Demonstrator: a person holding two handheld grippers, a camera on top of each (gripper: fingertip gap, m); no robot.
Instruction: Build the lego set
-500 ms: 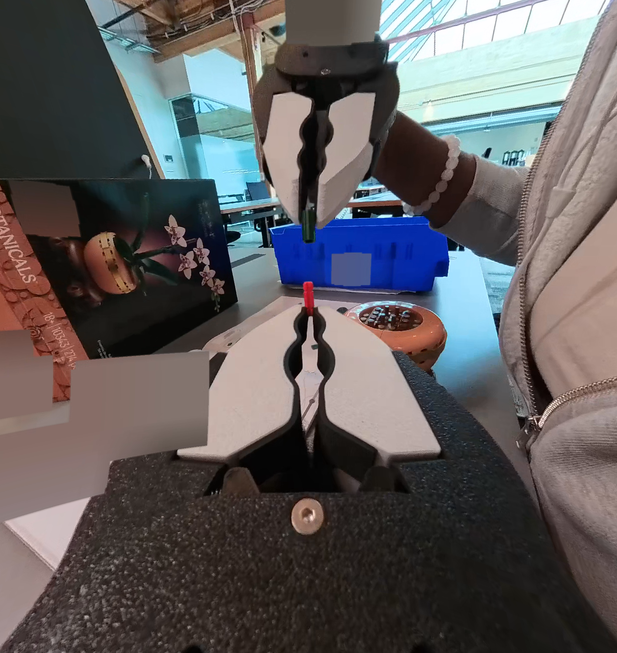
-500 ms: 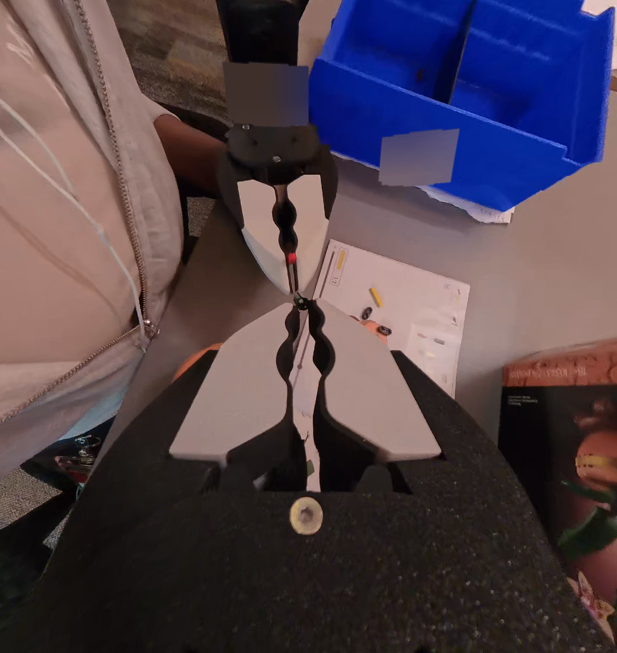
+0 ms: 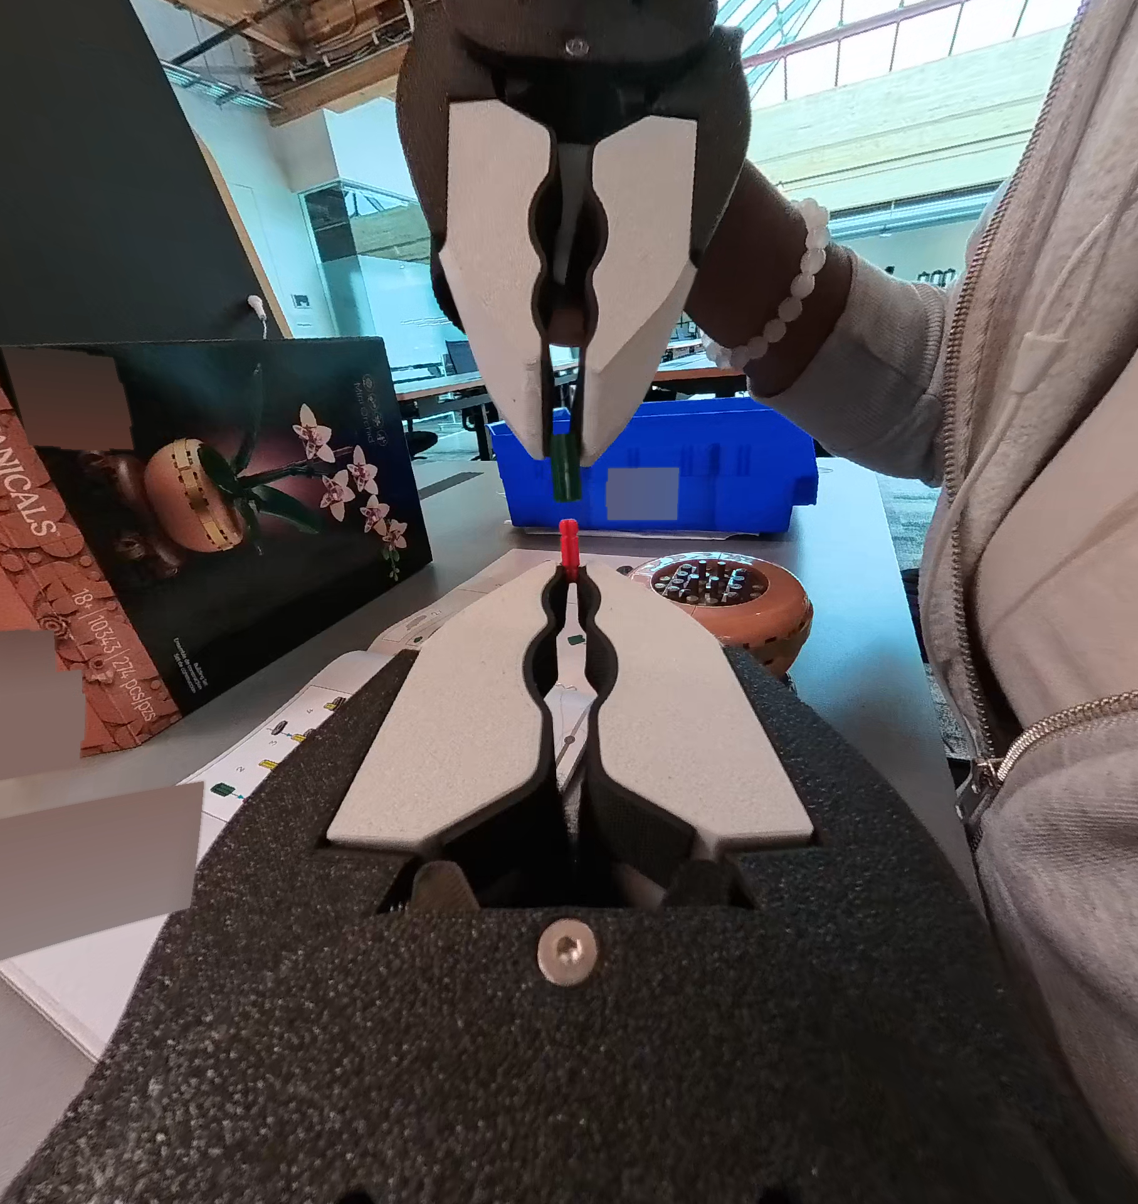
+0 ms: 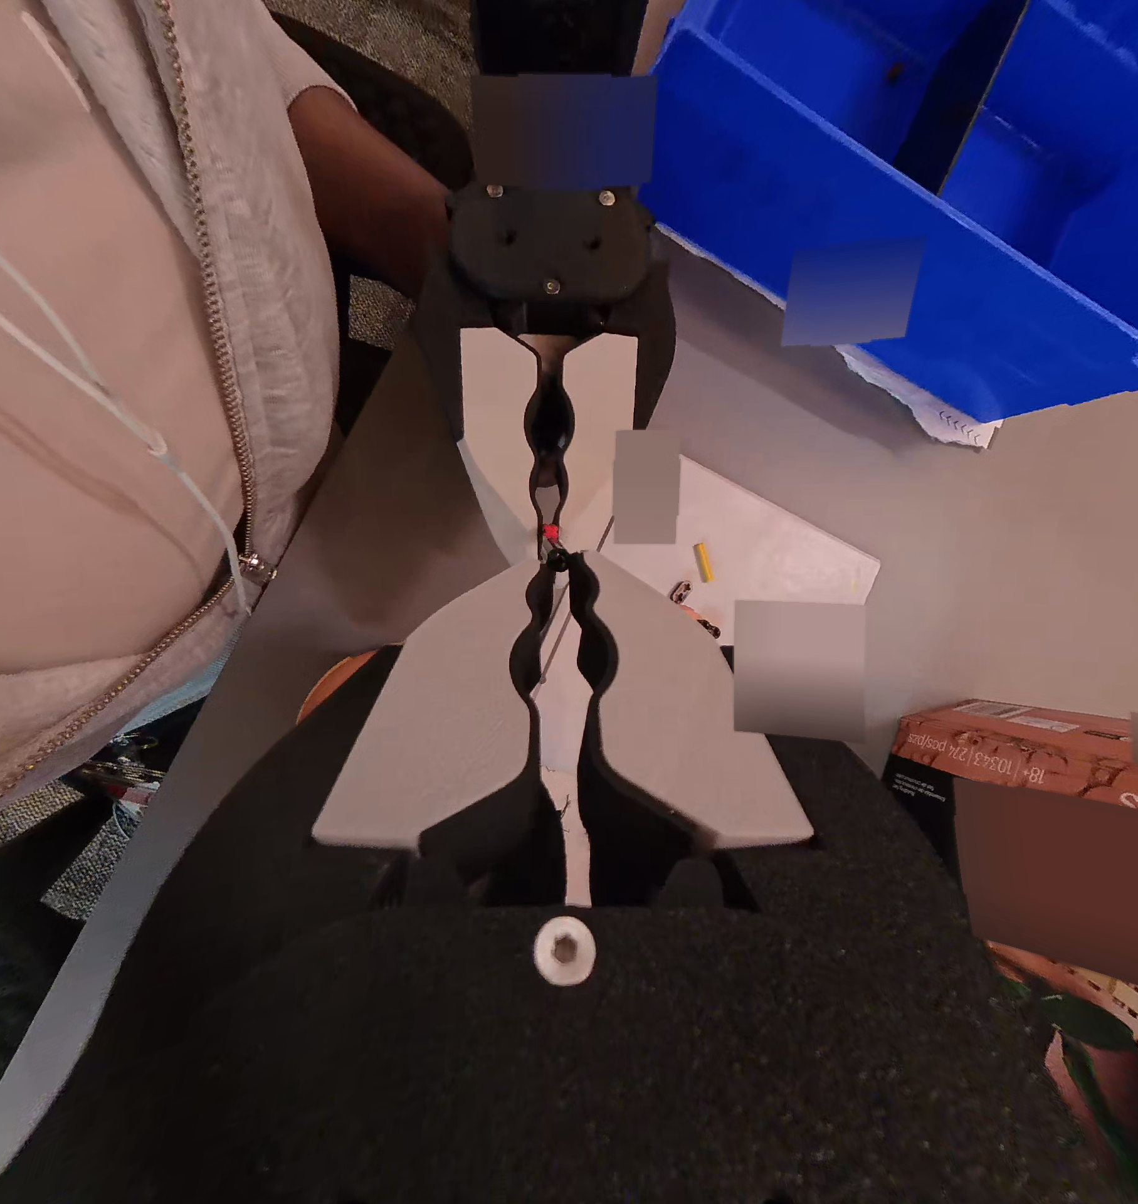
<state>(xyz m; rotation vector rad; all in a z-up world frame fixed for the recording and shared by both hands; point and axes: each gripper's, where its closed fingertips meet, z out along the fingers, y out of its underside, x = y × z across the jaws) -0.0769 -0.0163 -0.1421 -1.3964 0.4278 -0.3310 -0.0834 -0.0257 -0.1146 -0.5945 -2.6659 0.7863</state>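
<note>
1. Since half a second ago the right gripper has come closer to the left gripper; the gap between the two pieces is smaller.
2. The left fingers are clenched on a red pin, pointing up from their tips.
3. The right fingers grasp a dark green piece just above the pin, apart from it.
4. On the grey worktop lie an instruction booklet, a tan round lego base, a blue bin and the set's box.
</note>
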